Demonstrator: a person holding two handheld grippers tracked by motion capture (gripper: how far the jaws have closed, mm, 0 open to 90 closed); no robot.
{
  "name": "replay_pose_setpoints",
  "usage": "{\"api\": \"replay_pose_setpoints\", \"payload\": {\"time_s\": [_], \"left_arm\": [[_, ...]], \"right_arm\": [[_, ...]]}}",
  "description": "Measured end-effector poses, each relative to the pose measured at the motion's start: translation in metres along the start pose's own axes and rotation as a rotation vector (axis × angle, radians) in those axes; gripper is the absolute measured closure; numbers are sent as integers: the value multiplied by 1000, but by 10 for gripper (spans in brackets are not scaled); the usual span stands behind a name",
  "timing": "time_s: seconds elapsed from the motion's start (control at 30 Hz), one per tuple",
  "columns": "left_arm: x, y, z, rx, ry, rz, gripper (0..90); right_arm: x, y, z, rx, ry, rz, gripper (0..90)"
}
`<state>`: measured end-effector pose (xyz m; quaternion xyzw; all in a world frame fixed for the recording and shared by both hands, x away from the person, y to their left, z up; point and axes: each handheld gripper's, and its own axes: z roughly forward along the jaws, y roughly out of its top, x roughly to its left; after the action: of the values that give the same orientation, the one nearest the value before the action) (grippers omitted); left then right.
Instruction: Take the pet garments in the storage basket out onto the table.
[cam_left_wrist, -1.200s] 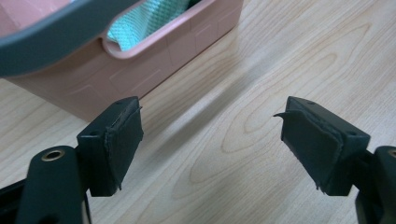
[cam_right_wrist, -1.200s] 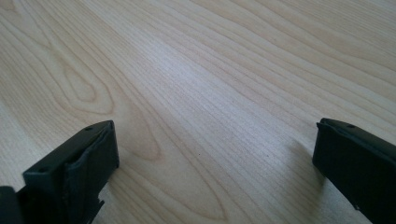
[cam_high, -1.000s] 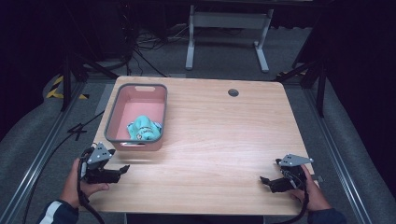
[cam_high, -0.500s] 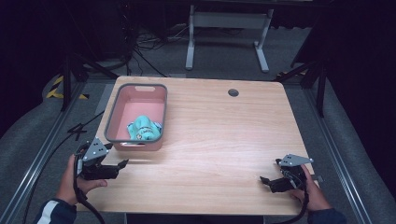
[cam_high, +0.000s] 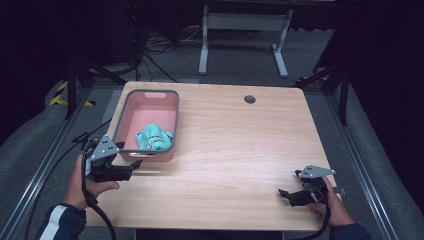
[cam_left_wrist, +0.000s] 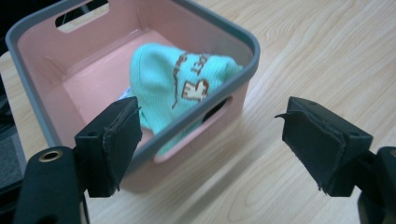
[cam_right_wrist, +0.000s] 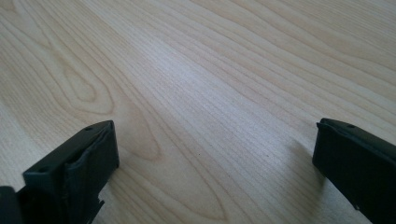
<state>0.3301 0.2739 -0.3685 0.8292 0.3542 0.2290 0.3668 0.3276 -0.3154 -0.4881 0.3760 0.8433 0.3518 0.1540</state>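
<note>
the soft mint green cloth with brown letters (cam_left_wrist: 184, 86) lies inside the pink plastic bin with a grey rim (cam_high: 121, 129), at the left of the high view. the left gripper (cam_high: 132, 166) waits wide open just beside the bin's near wall. the right gripper (cam_high: 283, 195) rests spread open at the lower right, well apart. nothing is grabbed yet, so i think taking the cloth is left to do.

Cloth (cam_high: 152, 137) in bin (cam_high: 120, 131); table's left
</note>
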Motion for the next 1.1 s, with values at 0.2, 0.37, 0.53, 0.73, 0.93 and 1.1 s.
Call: {"api": "replay_pose_setpoints", "payload": {"time_s": [0.2,0.37,0.53,0.73,0.93,1.1], "left_arm": [[0,19,17,46,15,13,186],[8,33,31,84,42,0,189],[18,43,47,112,30,-56,189],[24,53,69,163,36,-91,186],[26,58,92,250,70,-78,187],[29,59,106,301,72,-124,187]], "right_arm": [[0,0,0,0,0,0,5],[0,0,0,0,0,0,5],[0,0,0,0,0,1,5],[0,0,0,1,0,1,5],[0,0,0,0,0,2,5],[0,0,0,0,0,2,5]]}}
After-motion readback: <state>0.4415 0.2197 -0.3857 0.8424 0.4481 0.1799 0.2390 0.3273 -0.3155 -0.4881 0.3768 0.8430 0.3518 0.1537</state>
